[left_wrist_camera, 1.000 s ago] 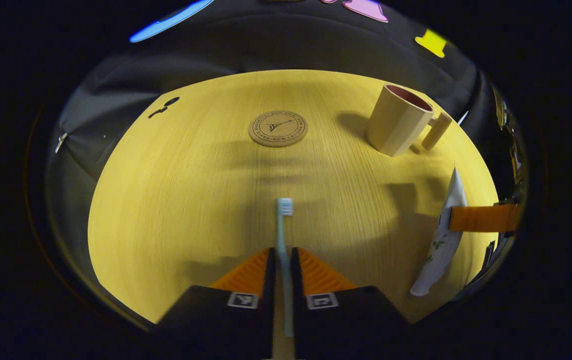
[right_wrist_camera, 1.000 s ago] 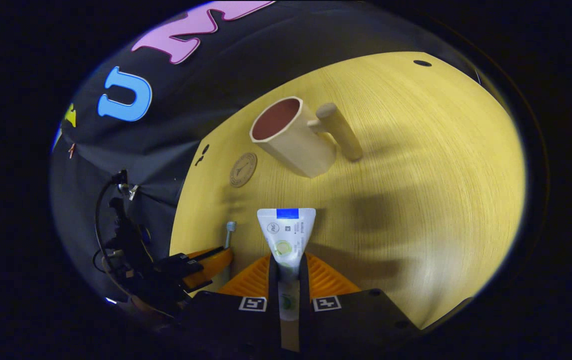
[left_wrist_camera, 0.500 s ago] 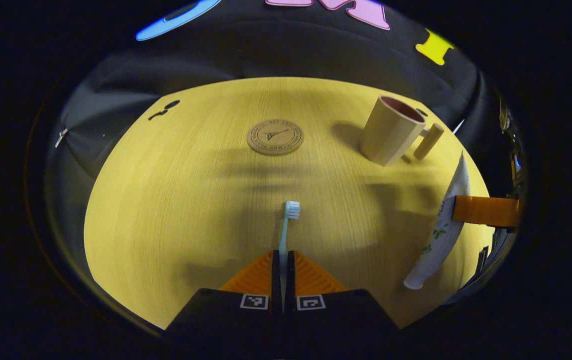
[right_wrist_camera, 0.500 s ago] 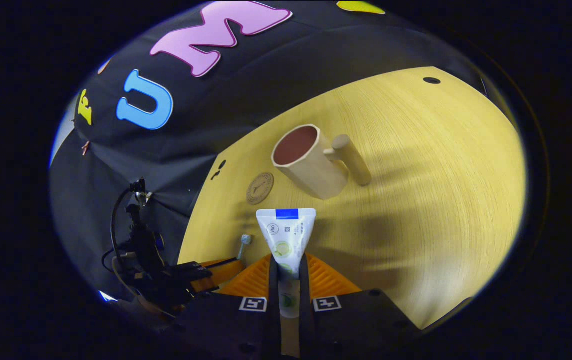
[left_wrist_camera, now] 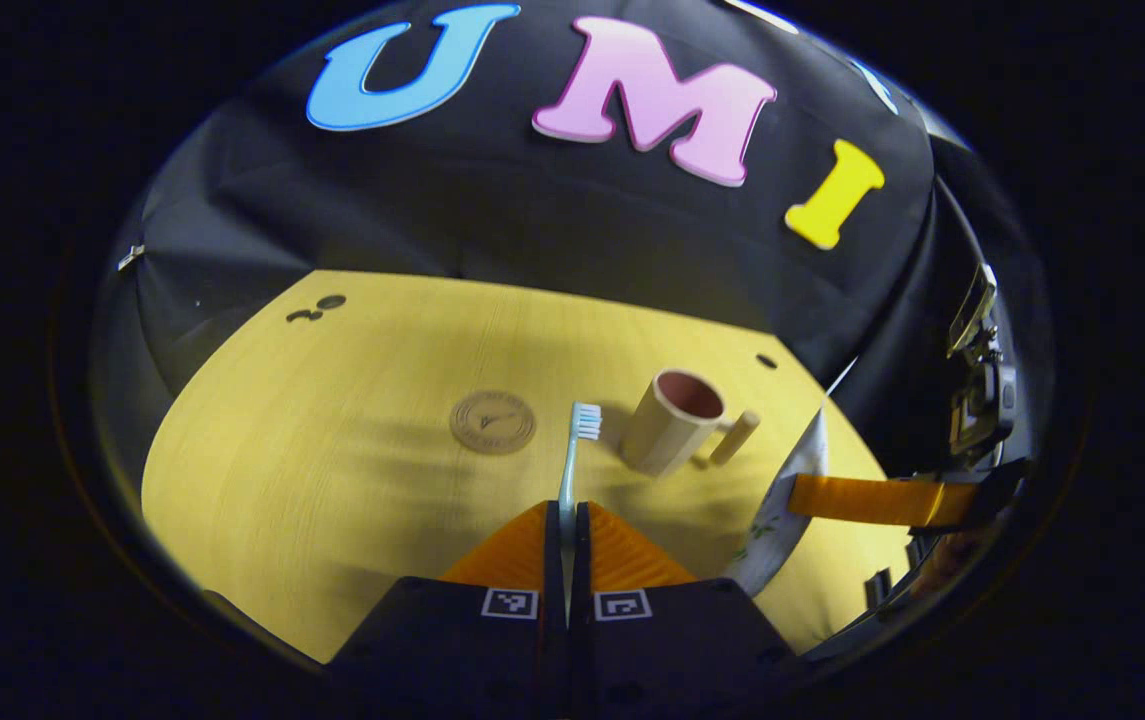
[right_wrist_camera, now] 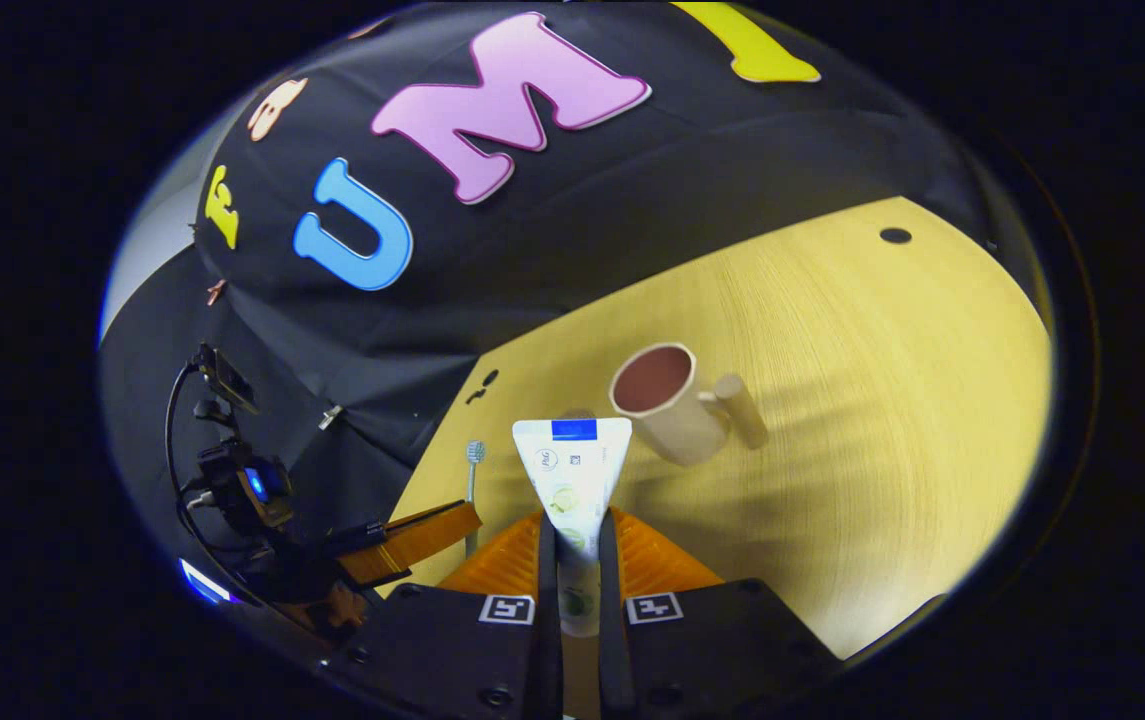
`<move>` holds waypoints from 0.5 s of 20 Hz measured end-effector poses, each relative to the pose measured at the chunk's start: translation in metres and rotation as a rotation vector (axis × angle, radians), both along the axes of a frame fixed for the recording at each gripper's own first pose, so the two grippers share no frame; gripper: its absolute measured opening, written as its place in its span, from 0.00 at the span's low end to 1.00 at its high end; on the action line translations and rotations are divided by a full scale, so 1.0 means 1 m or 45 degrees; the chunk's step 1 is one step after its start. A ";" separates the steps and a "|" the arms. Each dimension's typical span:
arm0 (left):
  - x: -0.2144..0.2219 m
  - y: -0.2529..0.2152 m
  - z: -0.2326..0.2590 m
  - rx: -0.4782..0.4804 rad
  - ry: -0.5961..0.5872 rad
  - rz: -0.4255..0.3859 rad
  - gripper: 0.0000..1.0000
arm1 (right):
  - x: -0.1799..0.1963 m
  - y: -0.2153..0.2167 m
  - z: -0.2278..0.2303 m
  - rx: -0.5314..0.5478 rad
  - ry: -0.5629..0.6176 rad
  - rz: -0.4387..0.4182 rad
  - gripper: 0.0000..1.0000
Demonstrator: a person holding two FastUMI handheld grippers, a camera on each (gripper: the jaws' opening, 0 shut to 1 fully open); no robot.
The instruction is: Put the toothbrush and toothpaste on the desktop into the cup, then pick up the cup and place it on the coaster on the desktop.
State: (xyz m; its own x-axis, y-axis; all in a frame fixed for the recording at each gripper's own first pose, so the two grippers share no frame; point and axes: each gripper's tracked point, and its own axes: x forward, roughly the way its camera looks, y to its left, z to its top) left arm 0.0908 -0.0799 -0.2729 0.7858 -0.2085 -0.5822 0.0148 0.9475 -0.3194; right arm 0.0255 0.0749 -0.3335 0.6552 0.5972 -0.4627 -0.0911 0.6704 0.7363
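Observation:
My left gripper (left_wrist_camera: 568,512) is shut on the pale blue toothbrush (left_wrist_camera: 572,460), whose white bristle head points forward, well above the desk. In the right gripper view my right gripper (right_wrist_camera: 577,520) is shut on the white toothpaste tube (right_wrist_camera: 572,475), crimped end forward. The beige cup (left_wrist_camera: 672,422) with a dark red inside and a peg handle stands upright on the yellow desktop (left_wrist_camera: 332,470), ahead and below both grippers. The round cork coaster (left_wrist_camera: 492,421) lies to the cup's left. The left gripper view shows the right gripper's orange finger (left_wrist_camera: 872,498) holding the tube (left_wrist_camera: 782,510).
The black cloth wall rises behind the desk. A small dark hole (right_wrist_camera: 895,235) marks the desktop's far right part. The right gripper view shows the left gripper (right_wrist_camera: 412,535) with the toothbrush (right_wrist_camera: 473,462) at the lower left, and cables with a lit device (right_wrist_camera: 242,485) behind it.
Both grippers have risen and pulled back from the desk with toothbrush and toothpaste held; the cup and coaster look smaller and lower, and more of the wall shows.

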 end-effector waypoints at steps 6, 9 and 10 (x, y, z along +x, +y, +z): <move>0.011 -0.005 0.065 -0.085 -0.212 0.042 0.06 | 0.065 -0.034 0.079 -0.022 -0.265 -0.071 0.18; 0.011 -0.008 0.085 -0.114 -0.279 0.055 0.06 | 0.112 -0.045 0.088 -0.054 -0.372 -0.120 0.18; 0.009 -0.010 0.087 -0.109 -0.293 0.053 0.06 | 0.126 -0.046 0.086 -0.072 -0.395 -0.128 0.18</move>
